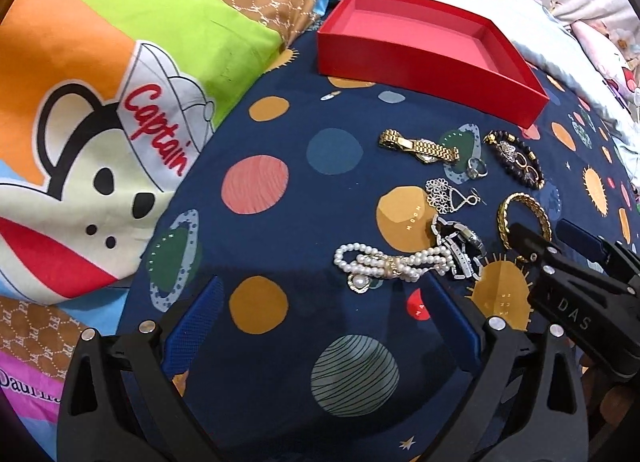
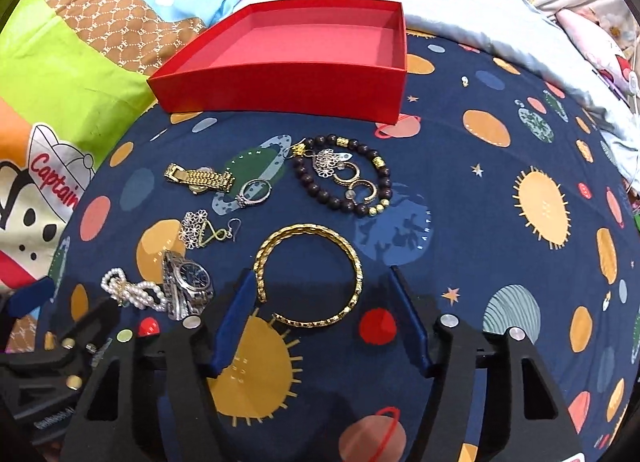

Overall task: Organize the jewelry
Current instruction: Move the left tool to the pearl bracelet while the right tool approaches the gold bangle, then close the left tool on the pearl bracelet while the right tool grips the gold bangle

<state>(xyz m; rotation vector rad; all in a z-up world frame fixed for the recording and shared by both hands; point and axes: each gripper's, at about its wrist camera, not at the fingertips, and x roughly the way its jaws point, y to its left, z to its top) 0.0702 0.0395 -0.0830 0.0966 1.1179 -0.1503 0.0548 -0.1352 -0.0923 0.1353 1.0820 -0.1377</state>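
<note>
Each claw is matte black plastic with triangular cut-outs and round silver screw heads at its pivots. The left claw (image 1: 320,326) and right claw (image 2: 320,318) carry blue textured finger pads (image 1: 192,326). White lettering marks one black body.

Inventory, by count:
- Shallow red cardboard box (image 2: 288,90), open-topped: 1.
- Gold link-band wristwatch (image 2: 200,179): 1.
- Silver steel wristwatch with dark blue dial (image 2: 188,286): 1.
- White pearl bracelet (image 1: 392,264): 1.
- Open gold woven bangle (image 2: 312,274): 1.
- Dark bead bracelet with gold spacers (image 2: 344,178): 1.
- Silver ring with a stone (image 2: 254,192): 1.
- Silver flower-cluster drop earring (image 2: 204,232): 1; a second similar flower piece (image 2: 326,161) lies inside the bead bracelet.
- Small gold hoop pieces (image 2: 352,178) within the bead bracelet: 2, exact kind unclear.
</note>
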